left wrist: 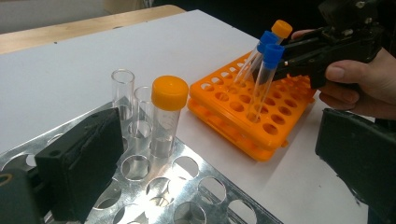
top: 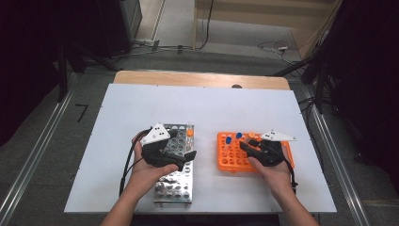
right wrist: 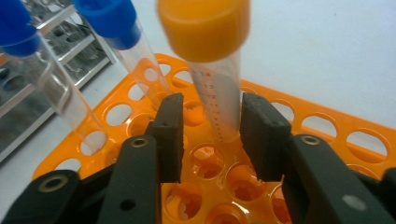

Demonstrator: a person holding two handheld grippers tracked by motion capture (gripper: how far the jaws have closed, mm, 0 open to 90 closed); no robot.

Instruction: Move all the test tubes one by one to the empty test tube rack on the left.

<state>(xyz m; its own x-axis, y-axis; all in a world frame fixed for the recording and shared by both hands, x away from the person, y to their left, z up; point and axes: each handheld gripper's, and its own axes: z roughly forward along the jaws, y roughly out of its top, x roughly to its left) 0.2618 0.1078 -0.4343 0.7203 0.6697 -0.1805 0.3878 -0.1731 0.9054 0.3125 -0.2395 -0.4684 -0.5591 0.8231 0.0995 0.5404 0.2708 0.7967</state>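
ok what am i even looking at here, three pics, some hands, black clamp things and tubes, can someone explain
A person sits at a white table holding a hand-held gripper in each hand: the left gripper and the right gripper. One picture looks down from above; the other two come from cameras riding on each gripper, looking along its black jaws.

On the table stand a metal rack with an orange-capped tube, and an orange rack with two blue-capped tubes. The right jaws sit either side of another orange-capped tube. The left jaws are wide open, empty.
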